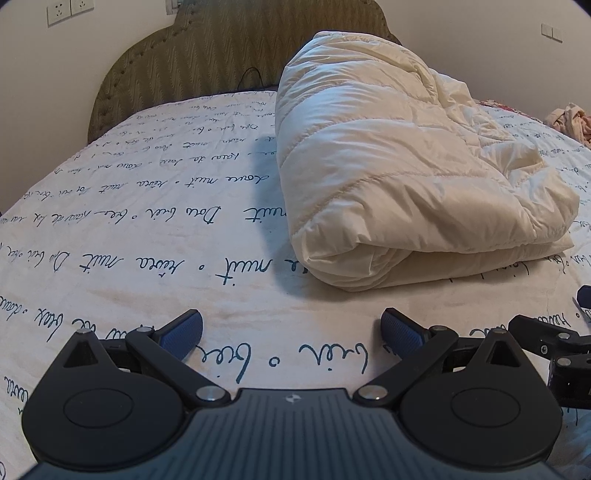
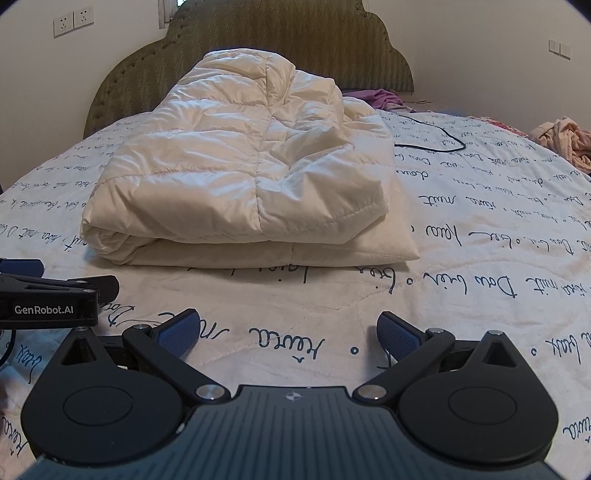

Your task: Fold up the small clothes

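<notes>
A cream quilted puffer jacket (image 1: 399, 177) lies folded into a thick bundle on the bed, ahead and to the right in the left wrist view, and straight ahead as the jacket (image 2: 240, 173) in the right wrist view. My left gripper (image 1: 291, 332) hovers open over the bedsheet, short of the jacket, with nothing between its blue pads. My right gripper (image 2: 288, 332) is also open and empty, a little in front of the jacket's folded edge. Part of the right gripper (image 1: 554, 343) shows at the right edge of the left view; the left gripper body (image 2: 48, 299) shows at the left of the right view.
The bed has a white sheet (image 2: 480, 258) with dark handwriting print and an olive padded headboard (image 2: 277, 29). A black cable (image 2: 436, 136) lies behind the jacket. A purple garment (image 2: 380, 98) sits by the headboard and a pink garment pile (image 2: 565, 140) at the far right.
</notes>
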The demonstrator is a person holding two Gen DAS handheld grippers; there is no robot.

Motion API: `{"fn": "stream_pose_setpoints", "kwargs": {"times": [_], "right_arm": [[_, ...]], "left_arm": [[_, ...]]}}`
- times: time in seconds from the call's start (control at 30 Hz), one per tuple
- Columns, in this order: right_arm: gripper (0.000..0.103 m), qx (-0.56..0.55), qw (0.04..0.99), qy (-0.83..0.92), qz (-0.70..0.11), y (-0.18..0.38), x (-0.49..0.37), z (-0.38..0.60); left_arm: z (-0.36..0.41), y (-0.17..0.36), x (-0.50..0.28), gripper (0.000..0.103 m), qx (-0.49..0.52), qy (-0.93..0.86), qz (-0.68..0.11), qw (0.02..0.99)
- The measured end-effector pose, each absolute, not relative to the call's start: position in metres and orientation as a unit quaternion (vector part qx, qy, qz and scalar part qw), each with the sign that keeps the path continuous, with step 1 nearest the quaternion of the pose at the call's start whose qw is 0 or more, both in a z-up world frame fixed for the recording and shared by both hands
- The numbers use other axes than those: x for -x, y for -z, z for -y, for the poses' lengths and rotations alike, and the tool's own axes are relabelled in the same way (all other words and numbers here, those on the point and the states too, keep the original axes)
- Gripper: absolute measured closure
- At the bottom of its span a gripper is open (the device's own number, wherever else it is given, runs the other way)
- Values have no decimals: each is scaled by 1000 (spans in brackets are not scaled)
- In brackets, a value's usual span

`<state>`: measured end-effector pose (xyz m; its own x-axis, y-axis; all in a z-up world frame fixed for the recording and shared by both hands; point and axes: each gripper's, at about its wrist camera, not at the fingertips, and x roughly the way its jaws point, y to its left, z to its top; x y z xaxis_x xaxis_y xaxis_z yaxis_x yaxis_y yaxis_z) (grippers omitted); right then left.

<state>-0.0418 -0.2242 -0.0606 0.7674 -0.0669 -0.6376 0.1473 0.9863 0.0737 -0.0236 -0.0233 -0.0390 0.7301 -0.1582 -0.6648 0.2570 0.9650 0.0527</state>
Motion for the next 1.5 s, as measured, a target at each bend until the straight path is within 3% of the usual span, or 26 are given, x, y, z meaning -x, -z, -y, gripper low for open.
{"fn": "stream_pose_setpoints", "kwargs": {"times": [1.5], "right_arm": [[0, -42, 942, 78, -323, 76, 45, 222]], "left_arm": [[21, 52, 26, 0, -65, 116, -333, 934]]}}
